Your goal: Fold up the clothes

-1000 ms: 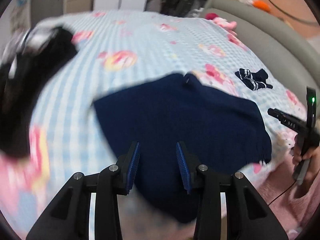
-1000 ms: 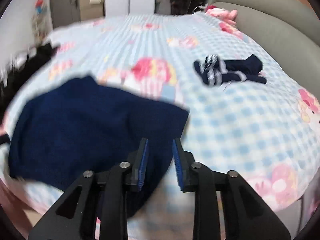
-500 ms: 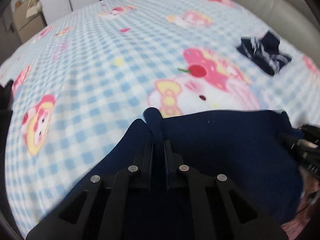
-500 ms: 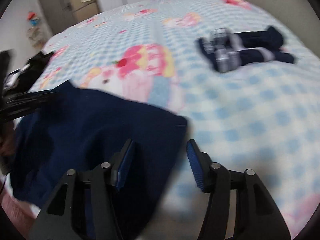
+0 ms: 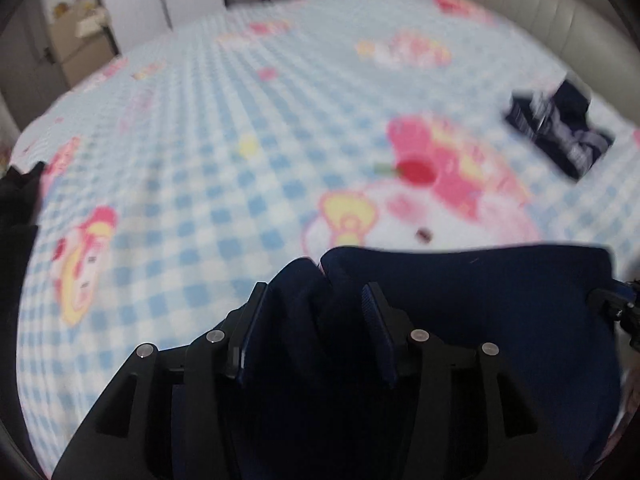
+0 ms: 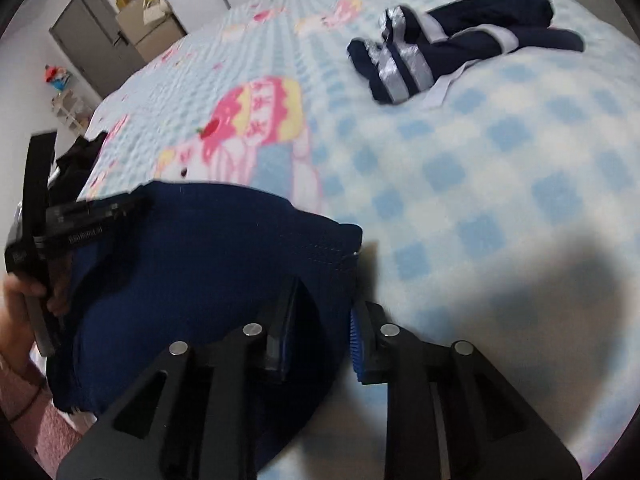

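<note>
A navy blue garment lies at the near edge of the bed, on the blue checked blanket. My left gripper is open, its jaws either side of a raised fold at the garment's far left corner. My right gripper has its jaws closed in on the garment's right hem, with cloth between the blue pads. The left gripper also shows in the right wrist view, at the garment's left edge.
A folded navy garment with silver stripes lies further back on the right of the bed; it also shows in the left wrist view. A black garment lies at the left edge. A grey padded headboard bounds the bed's right side.
My left gripper was shut on the garment's corner half a second ago and has now opened. My right gripper has moved in over the hem and narrowed onto it.
</note>
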Demonstrator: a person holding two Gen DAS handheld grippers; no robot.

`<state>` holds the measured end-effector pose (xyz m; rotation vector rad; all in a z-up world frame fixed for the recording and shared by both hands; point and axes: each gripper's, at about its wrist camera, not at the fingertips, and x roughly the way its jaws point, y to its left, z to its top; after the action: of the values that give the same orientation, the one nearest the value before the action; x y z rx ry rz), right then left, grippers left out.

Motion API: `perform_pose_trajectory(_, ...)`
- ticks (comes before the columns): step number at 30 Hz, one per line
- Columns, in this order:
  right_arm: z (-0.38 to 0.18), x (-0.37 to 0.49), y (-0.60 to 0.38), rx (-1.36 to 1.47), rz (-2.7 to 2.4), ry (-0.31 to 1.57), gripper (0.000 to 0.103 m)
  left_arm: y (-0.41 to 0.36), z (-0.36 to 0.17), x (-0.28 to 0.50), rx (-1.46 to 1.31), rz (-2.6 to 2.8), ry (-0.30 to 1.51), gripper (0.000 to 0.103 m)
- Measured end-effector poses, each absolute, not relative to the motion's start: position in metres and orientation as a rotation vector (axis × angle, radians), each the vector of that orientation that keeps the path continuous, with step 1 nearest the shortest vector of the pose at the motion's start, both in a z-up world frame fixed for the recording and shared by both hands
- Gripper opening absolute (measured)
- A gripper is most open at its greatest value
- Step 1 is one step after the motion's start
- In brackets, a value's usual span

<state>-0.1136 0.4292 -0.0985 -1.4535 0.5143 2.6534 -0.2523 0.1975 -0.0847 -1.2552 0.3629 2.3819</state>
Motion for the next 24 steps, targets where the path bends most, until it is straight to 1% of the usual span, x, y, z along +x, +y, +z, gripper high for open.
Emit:
perform_pose_trajectory(1, -0.091, -0.109, 0.429, -1.397, 2.664, 0.491, 0.048, 0.195, -0.075, -0.24, -1.212, 2.392, 0.34, 0.048)
perform_pose_trajectory(3, -0.075, -0.1, 0.431, -1.296, 2.682, 0.453, 0.055, 0.191, -0.056, -0.216, -1.125, 2.408, 0.294, 0.048)
perform_pose_trajectory(4, -0.069, -0.095, 0.432, -1.262, 2.695, 0.463, 0.055, 0.193, -0.051, -0.199, -1.114, 2.365, 0.29, 0.048)
perform_pose_trajectory(6, -0.063, -0.087, 0.434, -1.245, 2.735, 0.556, 0.055, 0.201, -0.049, -0.175, -1.115, 2.296, 0.3, 0.048)
perform_pose_trajectory(7, -0.062, -0.084, 0.433, -1.259, 2.756, 0.612, 0.055, 0.205, -0.049, -0.161, -1.116, 2.261, 0.308, 0.048)
perform_pose_trajectory(11, -0.073, -0.083, 0.418, -1.373, 2.753, 0.698, 0.055, 0.229, -0.059, -0.128, -1.112, 2.168, 0.305, 0.047)
perform_pose_trajectory(13, -0.083, -0.081, 0.406, -1.433, 2.707, 0.619, 0.055, 0.244, -0.068, -0.126, -1.137, 2.152, 0.327, 0.047)
perform_pose_trajectory(16, -0.101, -0.068, 0.393, -1.518, 2.651, 0.425, 0.053, 0.26, -0.09, -0.129, -1.224, 2.138, 0.382, 0.047)
perform_pose_trajectory(19, -0.114, -0.047, 0.396, -1.576, 2.621, 0.321, 0.052, 0.263, -0.106, -0.133, -1.303, 2.128, 0.378, 0.049)
perform_pose_trajectory(21, -0.11, -0.036, 0.4, -1.538, 2.617, 0.332, 0.052, 0.262, -0.098, -0.128, -1.282, 2.15, 0.369, 0.048)
perform_pose_trajectory(24, -0.098, -0.023, 0.406, -1.432, 2.645, 0.4, 0.052, 0.261, -0.076, -0.111, -1.191, 2.166, 0.331, 0.046)
